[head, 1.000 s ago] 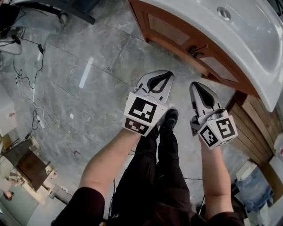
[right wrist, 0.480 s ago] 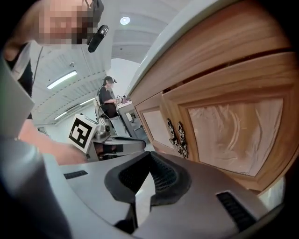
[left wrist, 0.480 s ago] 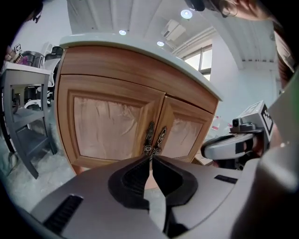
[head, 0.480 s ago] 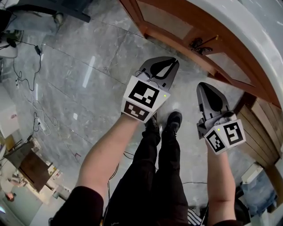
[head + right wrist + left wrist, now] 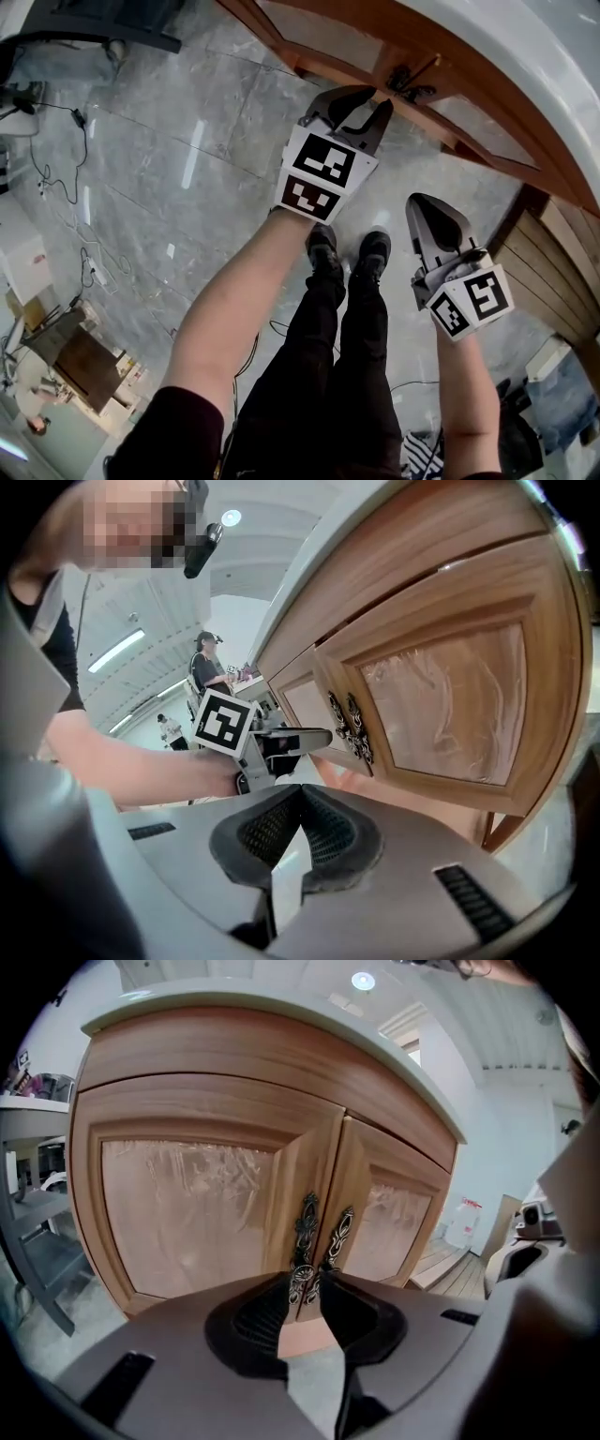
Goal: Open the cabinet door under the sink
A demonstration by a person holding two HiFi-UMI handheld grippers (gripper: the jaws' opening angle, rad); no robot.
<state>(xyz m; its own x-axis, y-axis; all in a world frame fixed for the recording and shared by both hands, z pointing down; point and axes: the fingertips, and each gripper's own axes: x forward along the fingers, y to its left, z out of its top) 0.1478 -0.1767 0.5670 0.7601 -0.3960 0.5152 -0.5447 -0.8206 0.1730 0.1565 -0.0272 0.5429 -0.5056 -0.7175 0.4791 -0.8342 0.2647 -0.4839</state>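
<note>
As jaws open, left tool (image 5: 381, 99) faces handles (image 5: 319, 1241).

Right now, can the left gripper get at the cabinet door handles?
Probably yes: the left gripper, jaws opening and empty, points straight at the handles close ahead, and nothing blocks them.

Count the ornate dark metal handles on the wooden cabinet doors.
2. The left handle on the left wooden door, the right handle on the right door, side by side at the centre seam. No others show.
</note>
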